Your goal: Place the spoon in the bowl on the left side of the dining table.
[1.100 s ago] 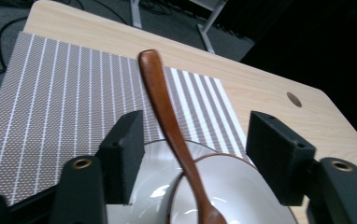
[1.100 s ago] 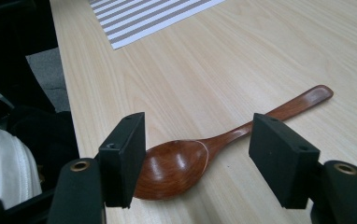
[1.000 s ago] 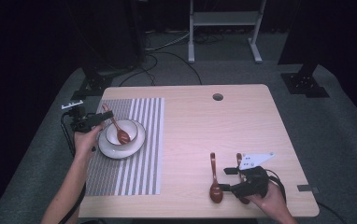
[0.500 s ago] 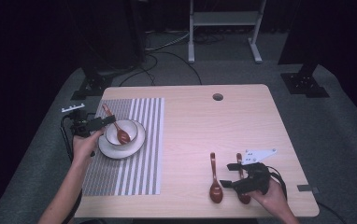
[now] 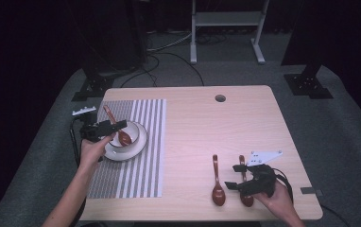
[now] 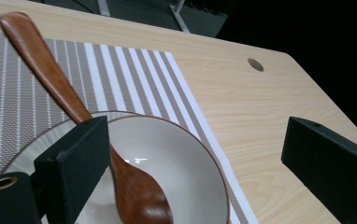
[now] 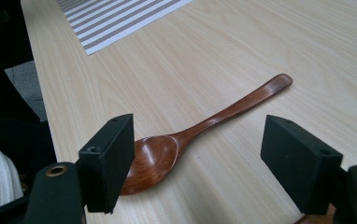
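Note:
A brown wooden spoon (image 5: 123,136) lies in a white bowl (image 5: 133,130) on a plate (image 5: 141,144); its handle leans out over the rim to the far left. My left gripper (image 5: 116,128) is at the bowl's left side. Its jaws have just been opening and stand wide apart in the left gripper view, the spoon (image 6: 134,186) beside the left jaw, unpressed. At the near right, my right gripper (image 5: 234,176) is open, its jaws having just widened. They straddle a second spoon (image 7: 204,126) lying flat on the table. A third spoon (image 5: 241,163) lies partly under that gripper.
The plate sits on a grey striped placemat (image 5: 136,165) covering the table's left part. A round hole (image 5: 220,98) is in the tabletop near the far edge. Bare wood lies between mat and spoons. Stands and cables are on the floor beyond the table.
The left jaws spread apart and let go of the spoon, which now rests in the bowl; the left hand shifted a little. The right jaws opened wider over the spoon on the table.

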### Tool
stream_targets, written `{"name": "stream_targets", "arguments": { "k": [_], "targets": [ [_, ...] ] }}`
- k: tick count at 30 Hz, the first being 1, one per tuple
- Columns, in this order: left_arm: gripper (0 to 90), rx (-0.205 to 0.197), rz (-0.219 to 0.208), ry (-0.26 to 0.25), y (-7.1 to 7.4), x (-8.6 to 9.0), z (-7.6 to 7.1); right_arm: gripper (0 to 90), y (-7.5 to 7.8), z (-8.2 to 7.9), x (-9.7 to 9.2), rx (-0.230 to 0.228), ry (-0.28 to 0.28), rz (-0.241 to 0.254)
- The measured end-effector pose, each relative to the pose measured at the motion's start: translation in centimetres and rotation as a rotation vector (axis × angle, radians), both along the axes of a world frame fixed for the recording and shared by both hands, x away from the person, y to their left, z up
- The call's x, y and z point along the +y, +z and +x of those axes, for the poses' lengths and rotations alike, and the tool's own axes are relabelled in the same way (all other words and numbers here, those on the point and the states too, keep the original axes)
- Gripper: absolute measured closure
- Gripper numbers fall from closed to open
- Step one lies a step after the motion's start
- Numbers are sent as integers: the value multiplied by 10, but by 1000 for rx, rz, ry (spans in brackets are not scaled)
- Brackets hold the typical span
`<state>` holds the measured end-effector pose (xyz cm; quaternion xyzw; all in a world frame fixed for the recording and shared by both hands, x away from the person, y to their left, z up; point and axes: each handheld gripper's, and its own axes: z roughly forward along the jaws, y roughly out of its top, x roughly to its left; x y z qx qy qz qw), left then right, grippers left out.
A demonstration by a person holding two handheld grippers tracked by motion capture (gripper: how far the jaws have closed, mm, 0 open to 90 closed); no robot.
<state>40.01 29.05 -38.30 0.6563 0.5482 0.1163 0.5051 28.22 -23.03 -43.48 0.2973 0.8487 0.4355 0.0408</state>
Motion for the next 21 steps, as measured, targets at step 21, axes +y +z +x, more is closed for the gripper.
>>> {"name": "stream_targets", "arguments": {
  "k": [21],
  "targets": [
    [71, -4, 58, -117, -9, -43, -16, 245, -1, -5, -14, -2, -32, 1]
  ]
}}
